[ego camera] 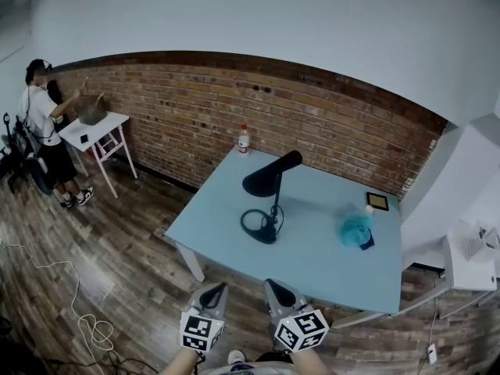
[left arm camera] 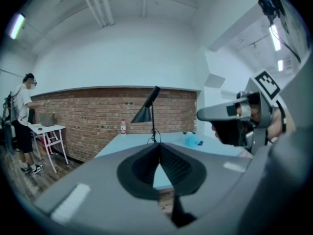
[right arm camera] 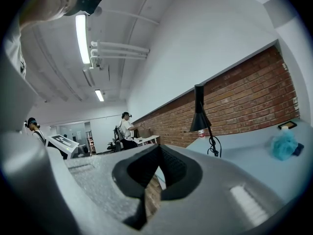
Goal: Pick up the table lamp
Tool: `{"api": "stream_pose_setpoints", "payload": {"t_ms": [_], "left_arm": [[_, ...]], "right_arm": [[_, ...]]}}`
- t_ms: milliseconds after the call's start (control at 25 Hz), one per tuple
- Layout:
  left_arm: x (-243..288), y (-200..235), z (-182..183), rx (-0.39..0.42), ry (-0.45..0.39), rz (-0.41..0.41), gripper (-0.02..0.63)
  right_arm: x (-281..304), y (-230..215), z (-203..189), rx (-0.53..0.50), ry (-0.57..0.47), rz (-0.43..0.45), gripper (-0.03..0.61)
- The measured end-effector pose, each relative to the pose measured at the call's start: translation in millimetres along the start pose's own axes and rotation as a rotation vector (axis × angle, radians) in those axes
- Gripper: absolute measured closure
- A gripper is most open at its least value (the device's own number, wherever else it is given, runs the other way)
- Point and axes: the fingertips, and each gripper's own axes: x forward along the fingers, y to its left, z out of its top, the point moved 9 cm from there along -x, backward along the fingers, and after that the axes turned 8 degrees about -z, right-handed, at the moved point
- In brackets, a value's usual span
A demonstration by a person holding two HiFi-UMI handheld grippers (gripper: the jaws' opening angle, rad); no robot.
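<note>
A black table lamp (ego camera: 267, 196) with a cone shade and a ring base stands upright near the middle of the light blue table (ego camera: 234, 229). It also shows in the left gripper view as the lamp (left arm camera: 148, 111) and in the right gripper view as the lamp (right arm camera: 201, 119). My left gripper (ego camera: 214, 294) and right gripper (ego camera: 279, 291) hang side by side short of the table's near edge, well apart from the lamp. Both are shut with nothing between the jaws: the left gripper (left arm camera: 159, 146) and the right gripper (right arm camera: 158, 147) each show pads meeting.
On the table stand a bottle (ego camera: 244, 141) at the far edge, a crumpled blue cloth (ego camera: 355, 228) and a small framed tile (ego camera: 377, 201) to the right. A person (ego camera: 45, 127) stands by a white side table (ego camera: 94, 133) at the far left. A cable (ego camera: 92, 328) lies on the wooden floor.
</note>
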Motion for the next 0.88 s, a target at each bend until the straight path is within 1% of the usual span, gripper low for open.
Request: {"api": "stream_pose_setpoints", "payload": {"t_ms": [120,280,400,560,880], "left_arm": [[8,11,3,0.004,-0.011,-0.012,0.621],[27,19,4,0.014,-0.011,-0.042,0.621],[49,21,7,0.026,-0.008,-0.06,0.621],[81,29,12,0.021,-0.002,-0.08,0.621],[160,61,25,0.023,0.02,-0.095,0.621]], "right_arm": [[11,0,3,-0.009,-0.001,-0.005,0.58],[20,-12,6,-0.003,-0.007,-0.035,0.58],[28,-30,9,-0.001,-0.011,-0.056,0.58],[48,-55,12,0.011,-0.012,-0.076,0.58],[110,-110,23,0.034,-0.008,-0.07,0.58]]}}
